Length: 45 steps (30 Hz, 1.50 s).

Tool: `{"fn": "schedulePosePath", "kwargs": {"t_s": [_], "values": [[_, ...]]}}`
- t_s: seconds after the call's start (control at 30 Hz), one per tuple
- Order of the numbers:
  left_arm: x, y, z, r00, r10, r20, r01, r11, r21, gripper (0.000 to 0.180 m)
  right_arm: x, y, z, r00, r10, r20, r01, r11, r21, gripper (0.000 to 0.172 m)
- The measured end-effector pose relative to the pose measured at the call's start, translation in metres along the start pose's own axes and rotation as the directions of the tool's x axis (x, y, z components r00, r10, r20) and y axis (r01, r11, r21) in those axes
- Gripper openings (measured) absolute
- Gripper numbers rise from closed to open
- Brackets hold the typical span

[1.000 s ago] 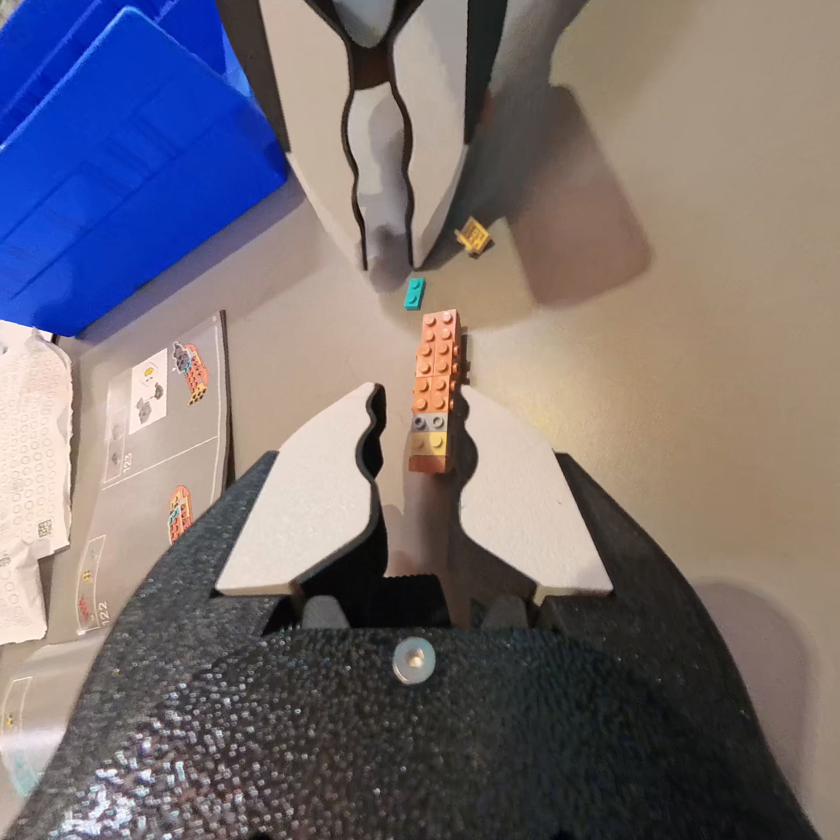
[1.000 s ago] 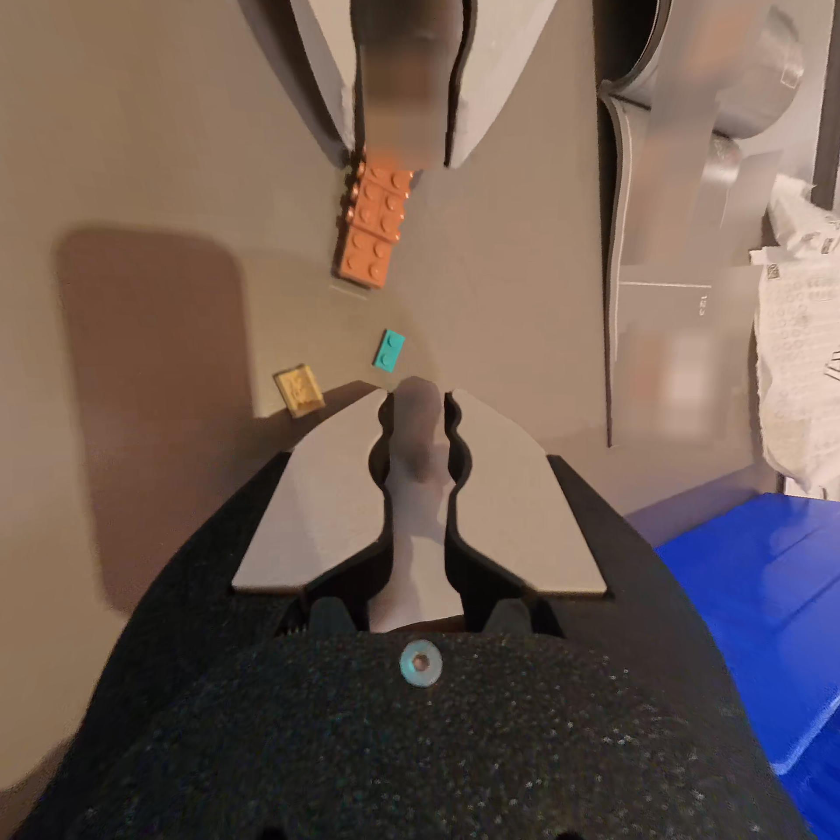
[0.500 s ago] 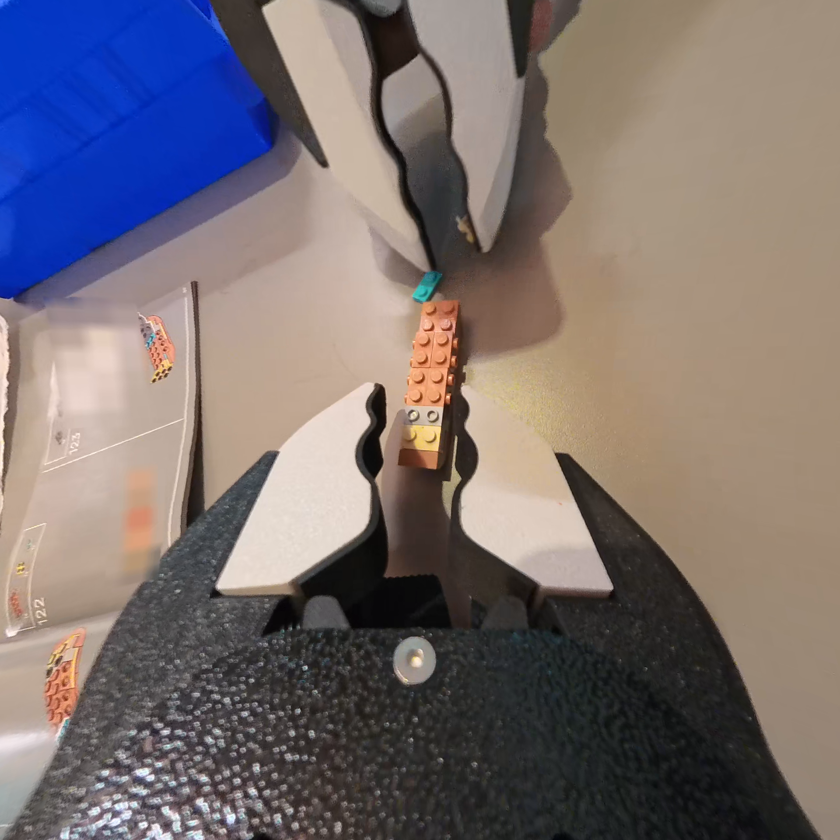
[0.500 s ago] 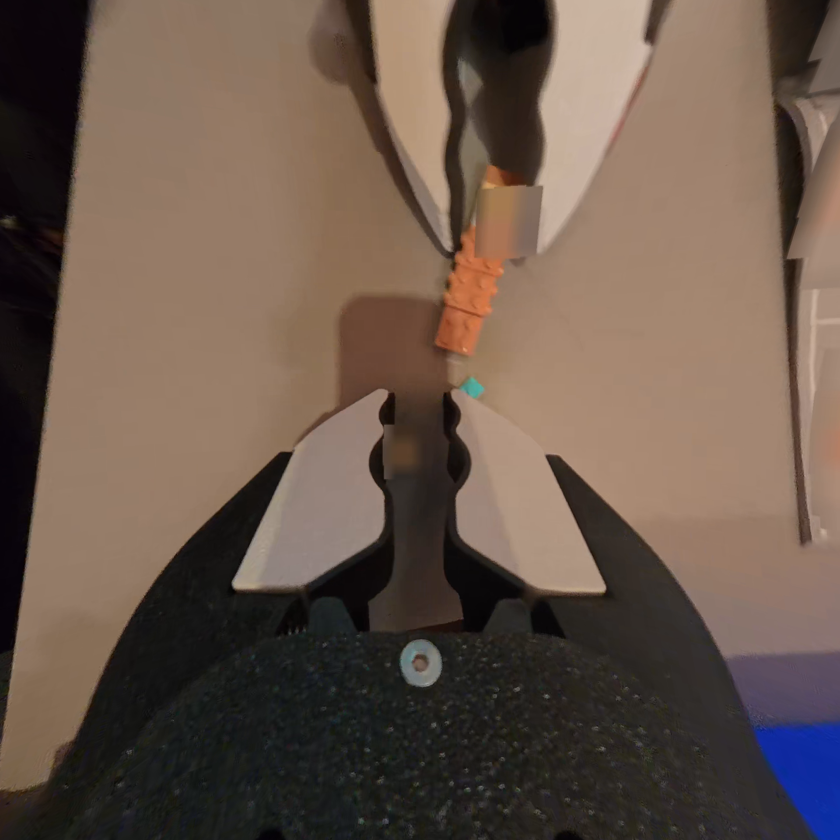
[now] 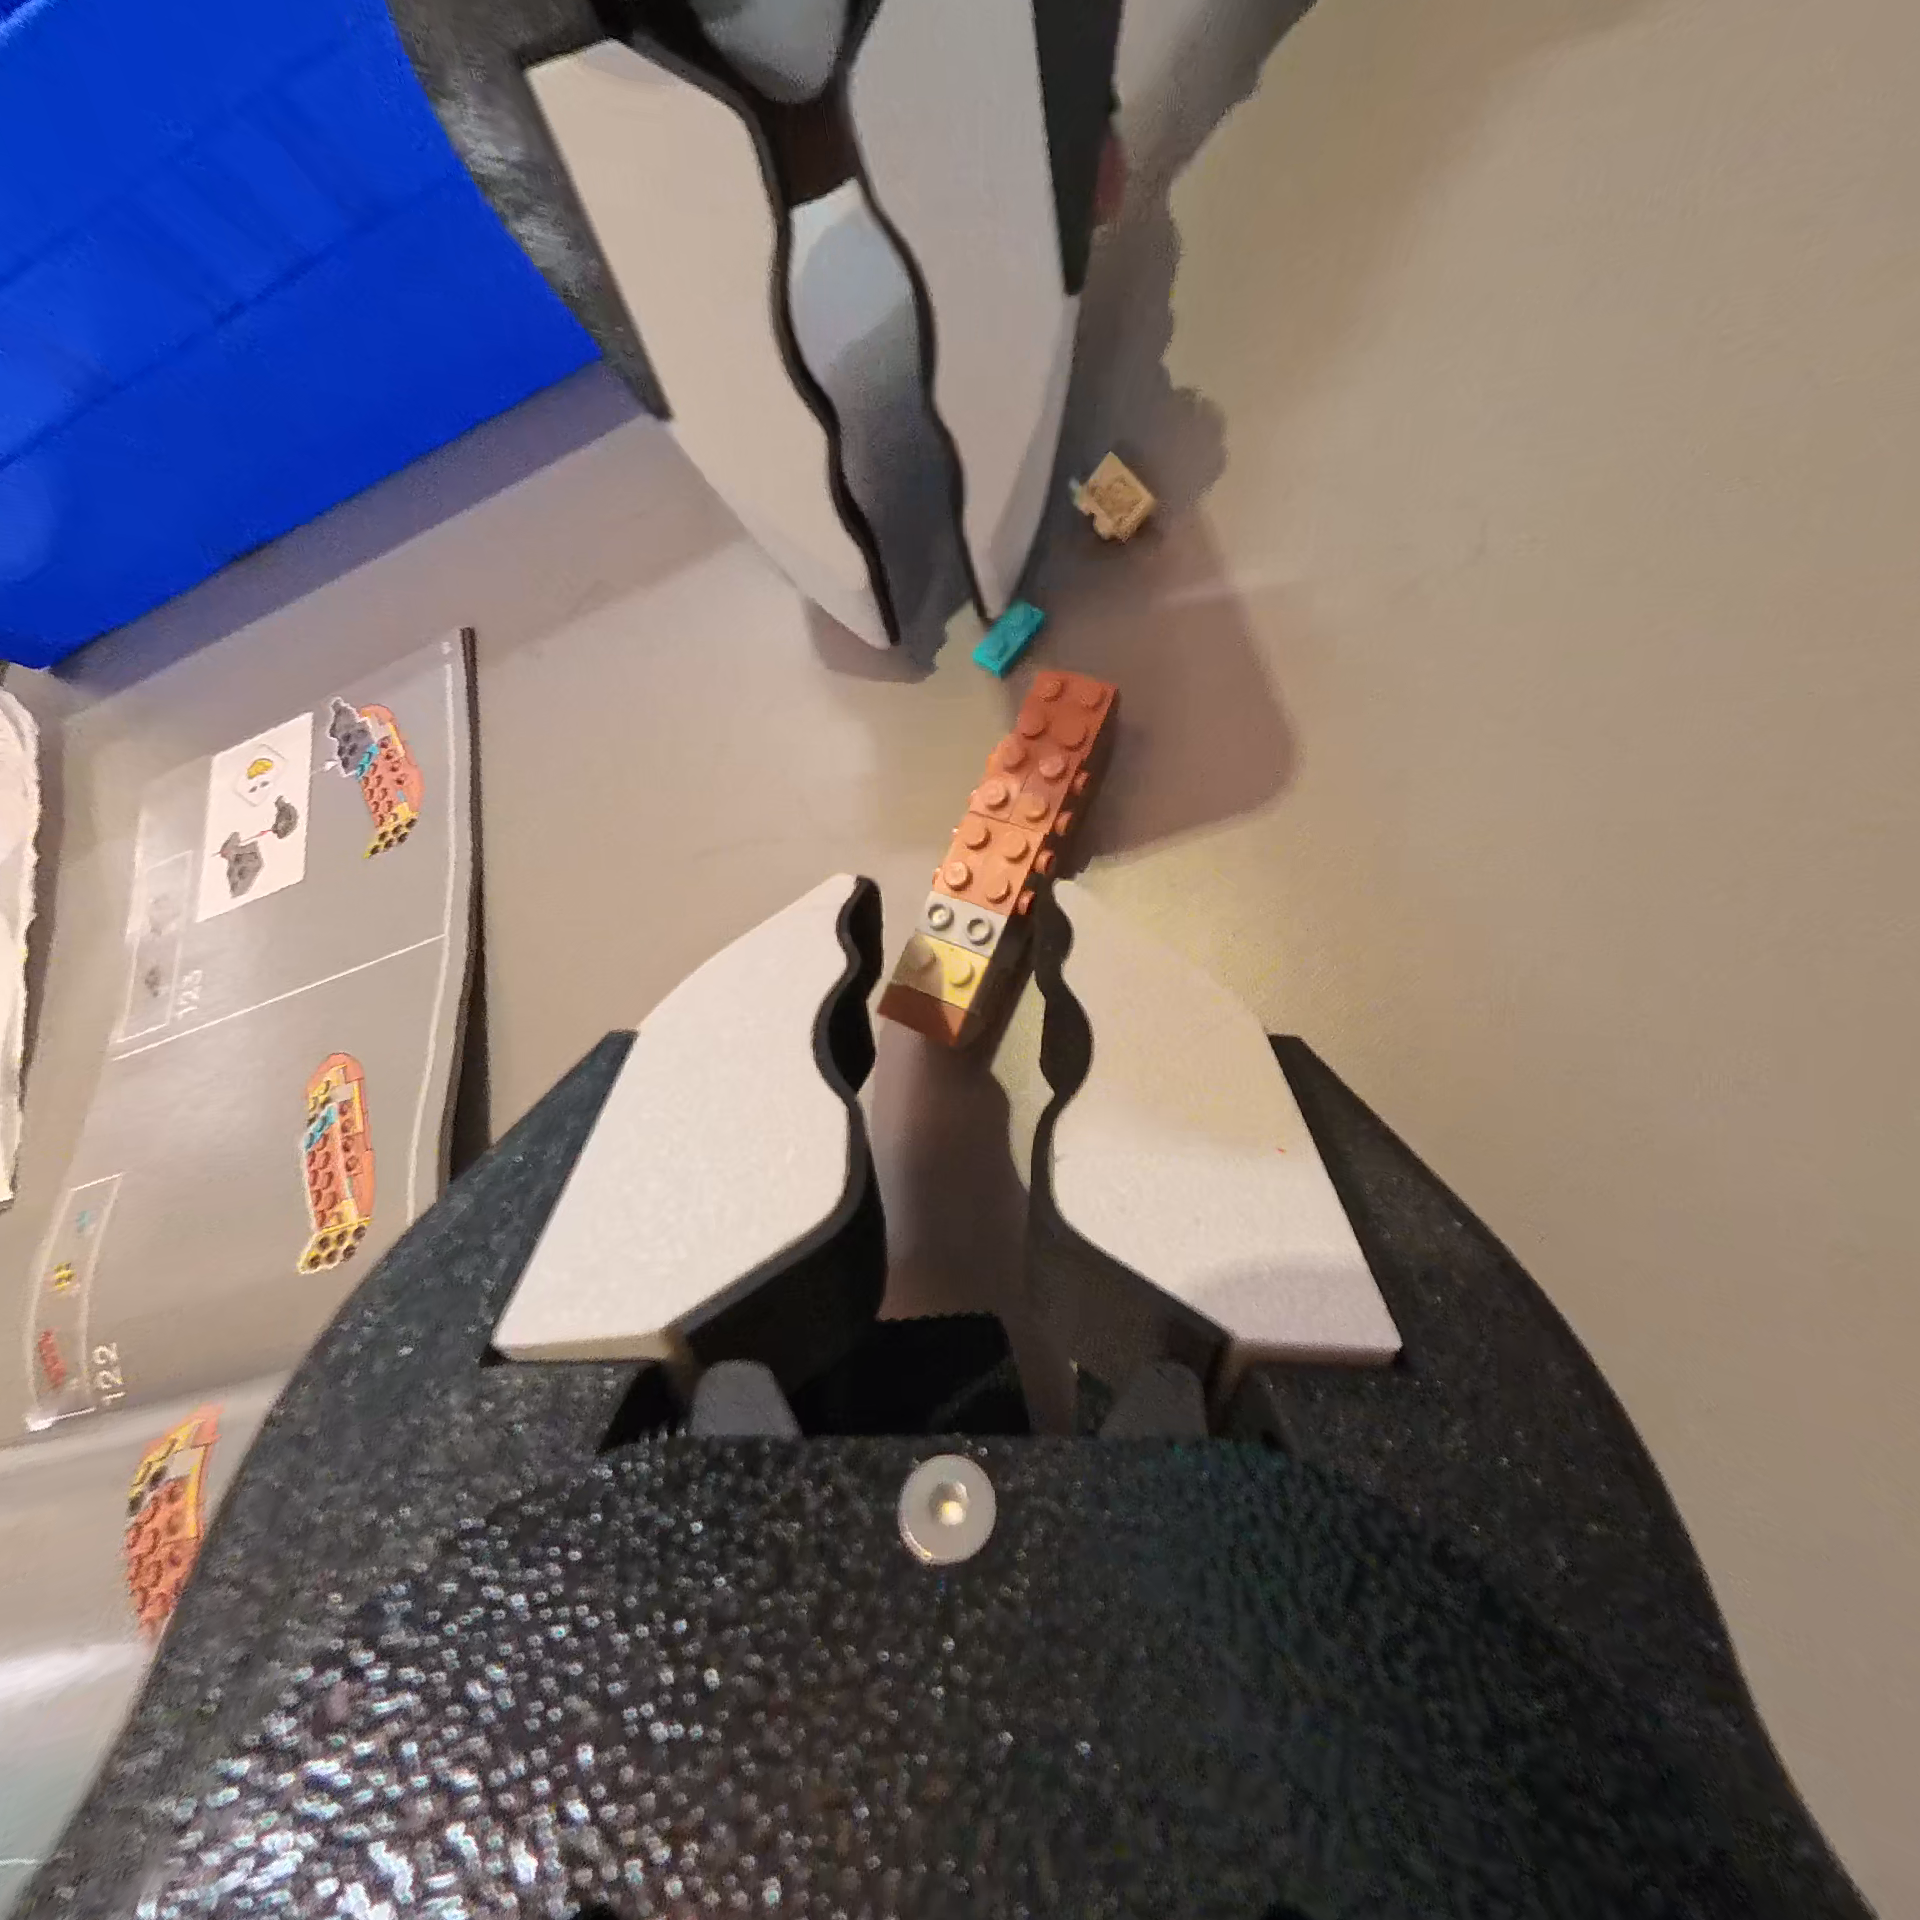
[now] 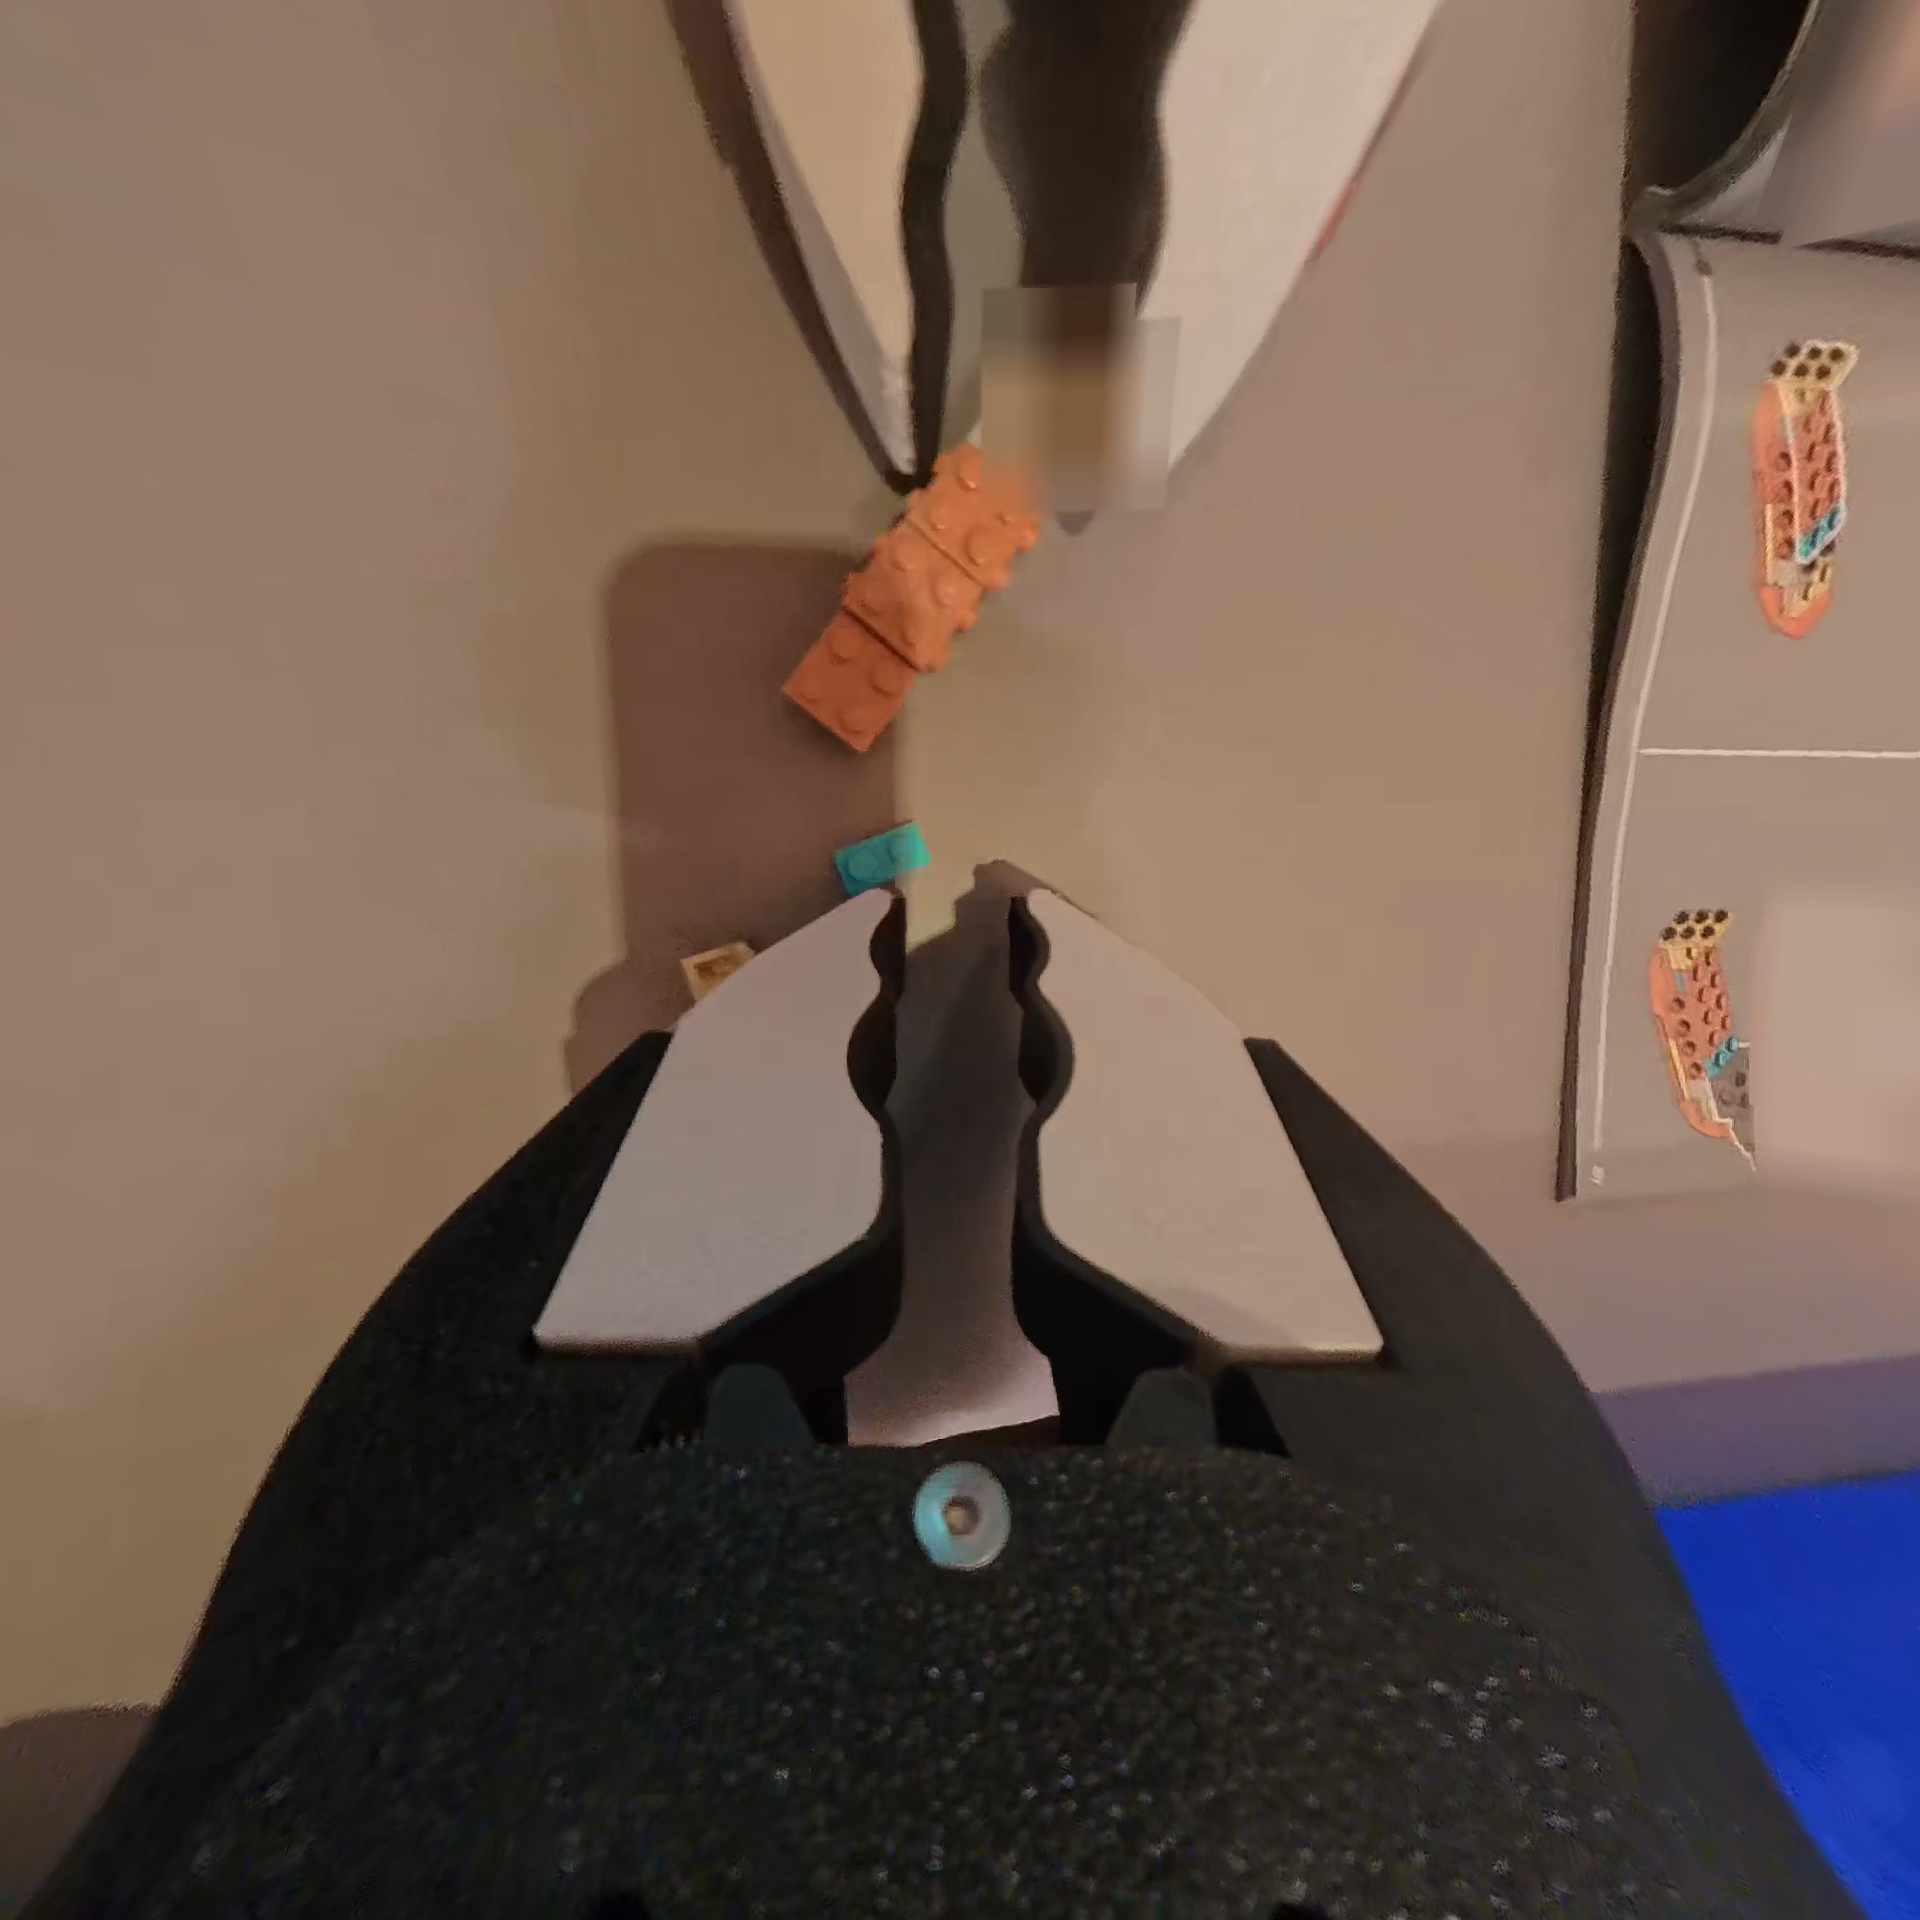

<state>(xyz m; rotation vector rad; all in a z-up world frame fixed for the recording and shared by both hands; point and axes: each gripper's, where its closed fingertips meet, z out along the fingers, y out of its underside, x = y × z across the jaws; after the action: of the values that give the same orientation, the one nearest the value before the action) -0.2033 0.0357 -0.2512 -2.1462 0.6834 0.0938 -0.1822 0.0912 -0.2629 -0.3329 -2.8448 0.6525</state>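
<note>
My left gripper (image 5: 956, 935) pinches the yellow-and-grey end of an orange brick assembly (image 5: 1023, 821), the right pad against its side and the left pad's contact hard to make out, the rest reaching out over the table (image 5: 1558, 727). My right gripper (image 6: 951, 909) stands a little spread and bare, its tips just beside a teal plate (image 6: 881, 858) and near a tan tile (image 6: 715, 966). On the beige table lie an instruction booklet (image 5: 281, 987) and a blue bin (image 5: 208, 312) cut off at the frame edge; the far end of the assembly is blurred in my right view.
</note>
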Motion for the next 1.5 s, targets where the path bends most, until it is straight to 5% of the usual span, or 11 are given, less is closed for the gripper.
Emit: {"fn": "schedulePosePath", "kwargs": {"t_s": [0.23, 0.7, 1.13, 1.5], "values": [[0.001, 0.0, -0.002, 1.0, 0.012, -0.01, -0.012, 1.0, 0.01, 0.028, -0.012, -0.01, 0.001, 1.0, -0.021, -0.002, 0.021, 0.998, 0.063, 0.022], [0.013, -0.014, 0.004, 0.991, 0.025, -0.132, -0.013, 0.996, 0.092, 0.04, -0.013, -0.005, -0.009, 0.974, 0.212, 0.074, -0.217, 0.974, 0.06, 0.026], [0.014, -0.01, 0.018, 0.967, -0.052, -0.248, 0.054, 0.999, 0.003, 0.027, -0.007, 0.005, -0.005, 0.922, 0.377, -0.09, -0.373, 0.926, 0.059, 0.027], [0.013, -0.014, 0.02, 0.986, -0.057, -0.155, 0.057, 0.998, -0.004, 0.021, -0.018, -0.002, 0.0, 0.894, 0.441, -0.083, -0.434, 0.896, 0.095, 0.029]]}}
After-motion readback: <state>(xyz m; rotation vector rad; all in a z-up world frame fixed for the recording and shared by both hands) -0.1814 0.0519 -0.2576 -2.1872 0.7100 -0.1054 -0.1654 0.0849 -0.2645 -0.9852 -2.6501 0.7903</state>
